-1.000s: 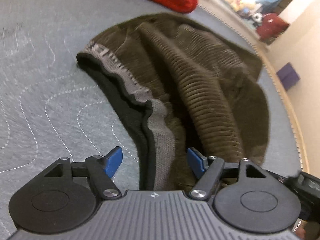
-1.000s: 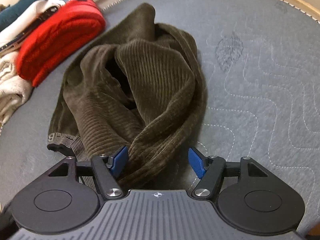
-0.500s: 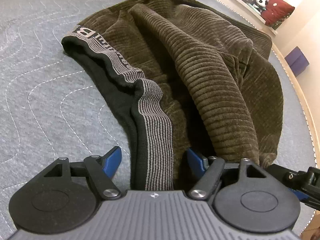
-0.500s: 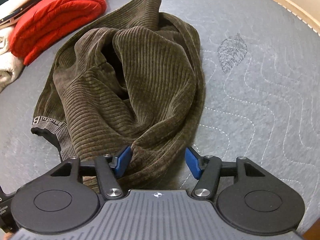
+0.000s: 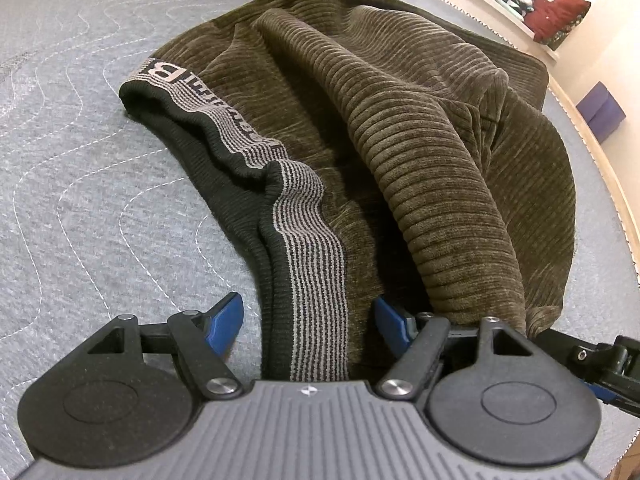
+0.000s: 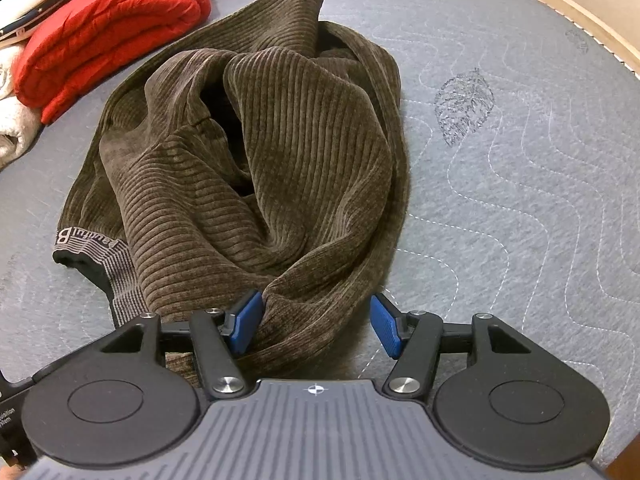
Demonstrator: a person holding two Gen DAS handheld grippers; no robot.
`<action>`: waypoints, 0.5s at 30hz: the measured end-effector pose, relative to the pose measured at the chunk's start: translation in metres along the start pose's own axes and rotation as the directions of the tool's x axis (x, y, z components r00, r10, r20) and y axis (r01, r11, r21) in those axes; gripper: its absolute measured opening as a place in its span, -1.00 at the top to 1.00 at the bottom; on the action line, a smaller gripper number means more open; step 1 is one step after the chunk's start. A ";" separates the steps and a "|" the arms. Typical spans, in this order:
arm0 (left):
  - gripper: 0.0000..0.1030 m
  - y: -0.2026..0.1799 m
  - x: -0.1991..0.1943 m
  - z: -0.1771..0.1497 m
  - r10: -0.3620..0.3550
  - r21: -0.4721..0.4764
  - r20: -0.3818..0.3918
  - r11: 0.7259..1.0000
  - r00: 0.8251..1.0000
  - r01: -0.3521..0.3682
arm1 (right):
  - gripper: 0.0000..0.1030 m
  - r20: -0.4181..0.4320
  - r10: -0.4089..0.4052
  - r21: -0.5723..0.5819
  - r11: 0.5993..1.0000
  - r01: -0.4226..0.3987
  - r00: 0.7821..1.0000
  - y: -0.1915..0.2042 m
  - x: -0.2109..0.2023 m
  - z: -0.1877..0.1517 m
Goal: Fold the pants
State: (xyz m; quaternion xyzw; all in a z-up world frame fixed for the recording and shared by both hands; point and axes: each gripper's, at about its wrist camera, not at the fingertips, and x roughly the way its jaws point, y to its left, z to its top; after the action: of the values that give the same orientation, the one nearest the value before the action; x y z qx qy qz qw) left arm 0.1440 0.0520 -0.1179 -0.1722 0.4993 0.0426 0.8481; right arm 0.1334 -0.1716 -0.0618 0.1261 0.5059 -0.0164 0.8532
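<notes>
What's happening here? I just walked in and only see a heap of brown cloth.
A person holds a gripper in each hand over a crumpled pair of brown corduroy pants on a grey quilted surface. The left gripper is open astride the striped waistband. The right gripper is open around a bunched fold of a leg, one pad touching the cloth. Nothing is folded yet. A folded red garment lies beyond.
</notes>
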 end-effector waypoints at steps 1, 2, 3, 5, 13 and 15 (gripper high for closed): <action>-0.49 0.000 0.000 0.000 0.001 -0.001 -0.001 1.000 1.000 -0.001 | -0.20 0.000 -0.002 -0.002 1.000 0.002 1.000 0.000 0.000 0.000; -0.49 -0.001 0.000 0.000 0.001 -0.002 -0.002 1.000 1.000 -0.001 | -0.20 -0.001 -0.003 -0.004 1.000 0.003 1.000 0.001 0.001 -0.001; -0.49 -0.001 0.000 0.000 0.002 -0.002 -0.003 1.000 1.000 -0.002 | -0.20 -0.001 -0.003 -0.005 1.000 0.003 1.000 0.001 0.001 -0.001; -0.49 -0.001 0.000 0.000 0.004 -0.002 -0.004 1.000 1.000 -0.004 | -0.20 -0.001 -0.006 -0.006 1.000 0.006 1.000 0.001 0.001 -0.001; -0.49 -0.001 0.000 0.001 0.000 -0.006 -0.009 1.000 1.000 0.000 | -0.19 -0.003 -0.009 -0.008 1.000 0.009 1.000 0.001 0.002 -0.001; -0.49 -0.001 0.000 0.001 0.000 -0.006 -0.009 1.000 1.000 0.000 | -0.19 -0.002 -0.011 -0.011 1.000 0.011 1.000 0.001 0.003 -0.001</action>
State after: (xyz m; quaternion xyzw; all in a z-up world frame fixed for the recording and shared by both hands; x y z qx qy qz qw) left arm 0.1453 0.0518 -0.1177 -0.1749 0.5030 0.0432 0.8453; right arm 0.1339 -0.1697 -0.0642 0.1186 0.5078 -0.0182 0.8531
